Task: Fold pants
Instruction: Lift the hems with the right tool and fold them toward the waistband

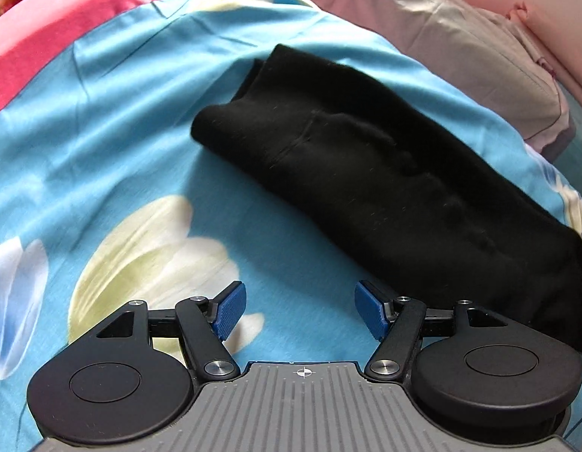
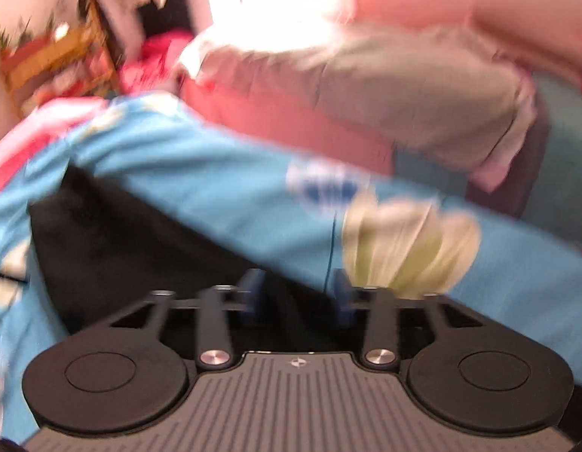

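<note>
Black pants (image 1: 385, 173) lie folded in a long strip on a blue flowered bedsheet (image 1: 102, 113), running from the upper middle to the lower right of the left wrist view. My left gripper (image 1: 300, 310) is open and empty, just left of the pants' near edge. In the blurred right wrist view the pants (image 2: 114, 248) show at the lower left. My right gripper (image 2: 298, 301) hovers over their edge with the blue pads apart and nothing between them.
A beige garment (image 1: 460, 45) lies on pink bedding beyond the pants, also in the right wrist view (image 2: 423, 101). A red-pink blanket (image 1: 46, 37) lies at the far left. Cluttered items (image 2: 53, 56) stand past the bed.
</note>
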`<control>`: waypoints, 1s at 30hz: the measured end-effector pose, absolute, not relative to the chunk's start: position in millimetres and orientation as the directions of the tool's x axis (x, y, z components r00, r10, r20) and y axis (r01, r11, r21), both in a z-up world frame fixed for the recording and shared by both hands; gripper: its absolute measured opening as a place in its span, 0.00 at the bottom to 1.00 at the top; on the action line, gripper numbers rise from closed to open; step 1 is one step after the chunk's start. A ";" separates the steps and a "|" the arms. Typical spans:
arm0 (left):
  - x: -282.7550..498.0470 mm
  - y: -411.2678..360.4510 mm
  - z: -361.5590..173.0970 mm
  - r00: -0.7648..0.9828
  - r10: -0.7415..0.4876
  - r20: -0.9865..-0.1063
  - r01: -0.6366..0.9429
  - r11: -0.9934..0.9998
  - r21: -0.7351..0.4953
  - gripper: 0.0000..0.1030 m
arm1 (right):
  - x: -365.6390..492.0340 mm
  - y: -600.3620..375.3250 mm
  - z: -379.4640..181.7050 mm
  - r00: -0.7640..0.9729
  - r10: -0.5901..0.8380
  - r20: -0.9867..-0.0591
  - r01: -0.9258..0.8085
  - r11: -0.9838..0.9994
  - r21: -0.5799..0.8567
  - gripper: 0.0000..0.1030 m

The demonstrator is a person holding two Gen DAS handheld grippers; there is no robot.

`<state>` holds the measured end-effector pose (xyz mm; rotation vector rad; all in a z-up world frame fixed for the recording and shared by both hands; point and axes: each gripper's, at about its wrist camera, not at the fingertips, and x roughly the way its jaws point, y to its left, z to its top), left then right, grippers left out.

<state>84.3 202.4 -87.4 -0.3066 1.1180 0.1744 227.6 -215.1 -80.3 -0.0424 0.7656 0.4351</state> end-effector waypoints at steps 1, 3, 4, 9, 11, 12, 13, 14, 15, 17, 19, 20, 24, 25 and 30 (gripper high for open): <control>83.3 203.8 -88.8 0.428 -0.017 -0.903 -0.291 0.944 -0.156 1.00 | 228.1 -199.0 -75.7 0.656 0.377 -0.654 -0.407 0.906 0.115 0.60; 82.2 204.9 -90.7 0.425 -0.022 -0.905 -0.294 0.942 -0.161 1.00 | 237.5 -164.9 -66.2 0.609 0.466 -0.642 -0.508 0.850 0.136 0.60; 81.1 204.7 -91.4 0.422 -0.026 -0.906 -0.295 0.941 -0.165 1.00 | 240.7 -141.6 -64.7 0.569 0.519 -0.638 -0.571 0.807 0.147 0.60; 71.1 201.2 -86.3 0.434 -0.033 -0.900 -0.276 0.946 -0.168 1.00 | 248.3 -21.8 -71.5 0.447 0.651 -0.614 -0.779 0.621 0.090 0.60; 66.0 202.7 -85.9 0.433 -0.023 -0.901 -0.281 0.946 -0.160 1.00 | 259.3 17.9 -79.4 0.435 0.652 -0.621 -0.791 0.606 0.082 0.58; 62.5 204.5 -86.2 0.434 -0.025 -0.901 -0.287 0.944 -0.164 1.00 | 263.7 31.8 -83.0 0.430 0.651 -0.625 -0.793 0.604 0.083 0.57; 59.8 206.6 -86.6 0.433 -0.027 -0.901 -0.296 0.940 -0.170 1.00 | 267.0 46.5 -87.3 0.422 0.649 -0.633 -0.794 0.602 0.087 0.49; 56.6 208.8 -87.0 0.433 -0.029 -0.901 -0.305 0.936 -0.176 1.00 | 271.0 59.5 -92.3 0.411 0.642 -0.647 -0.796 0.599 0.089 0.23; 53.3 210.8 -87.2 0.434 -0.033 -0.900 -0.311 0.933 -0.184 1.00 | 272.7 70.7 -98.4 0.403 0.634 -0.660 -0.801 0.593 0.080 0.04; 47.1 214.2 -87.2 0.438 -0.039 -0.898 -0.315 0.929 -0.194 1.00 | 273.4 85.3 -103.8 0.405 0.618 -0.674 -0.802 0.594 0.063 0.05; 43.5 215.7 -86.0 0.448 -0.041 -0.893 -0.307 0.931 -0.197 1.00 | 263.6 81.0 -84.1 0.371 0.728 -0.577 -0.847 0.519 0.111 0.05; 42.2 216.1 -85.8 0.456 -0.041 -0.889 -0.300 0.933 -0.197 1.00 | 260.5 82.7 -74.8 0.346 0.764 -0.545 -0.867 0.482 0.126 0.05; 46.1 218.2 -88.9 0.443 -0.033 -0.896 -0.309 0.932 -0.187 1.00 | 270.7 116.8 -100.5 0.364 0.652 -0.665 -0.861 0.508 0.027 0.07; 48.0 218.8 -87.4 0.440 -0.035 -0.897 -0.312 0.931 -0.189 1.00 | 279.2 119.1 -114.1 0.373 0.609 -0.700 -0.838 0.545 0.028 0.09; 54.4 215.5 -69.3 0.483 -0.024 -0.875 -0.250 0.954 -0.164 1.00 | 274.2 78.0 -81.2 0.449 0.658 -0.605 -0.751 0.645 0.144 0.34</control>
